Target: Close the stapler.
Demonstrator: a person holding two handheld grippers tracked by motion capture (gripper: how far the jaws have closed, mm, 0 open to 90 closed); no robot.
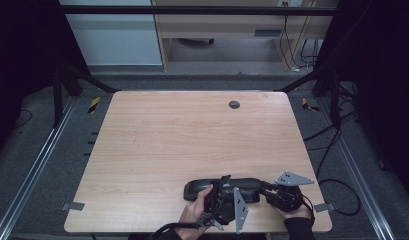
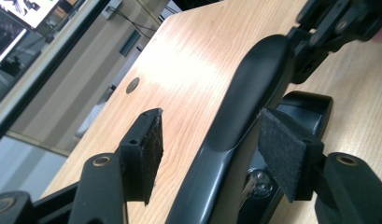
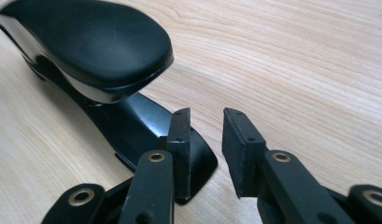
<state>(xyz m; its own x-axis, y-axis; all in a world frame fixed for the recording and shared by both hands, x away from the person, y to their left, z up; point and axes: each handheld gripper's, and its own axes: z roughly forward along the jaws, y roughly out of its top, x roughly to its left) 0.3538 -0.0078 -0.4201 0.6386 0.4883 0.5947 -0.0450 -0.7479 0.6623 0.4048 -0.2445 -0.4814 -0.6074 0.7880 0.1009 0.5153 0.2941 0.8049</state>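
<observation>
On the wooden surface, near its front edge, lies a long black stapler, flanked by the left hand-held gripper, jaws spread around its arm without pressing, and the right hand-held gripper, slightly parted, gripping nothing.

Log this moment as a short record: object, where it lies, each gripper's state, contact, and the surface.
object: black stapler, long curved top arm over a flat base
place: near edge of the wooden table, lying crosswise
left gripper: open, jaws on either side of the stapler's top arm; left pad clear of it, contact at the right pad cannot be told
right gripper: open, a narrow gap between the pads, nothing in it, just above the end of the stapler's base
table feature: small round dark cap near the far edge
</observation>
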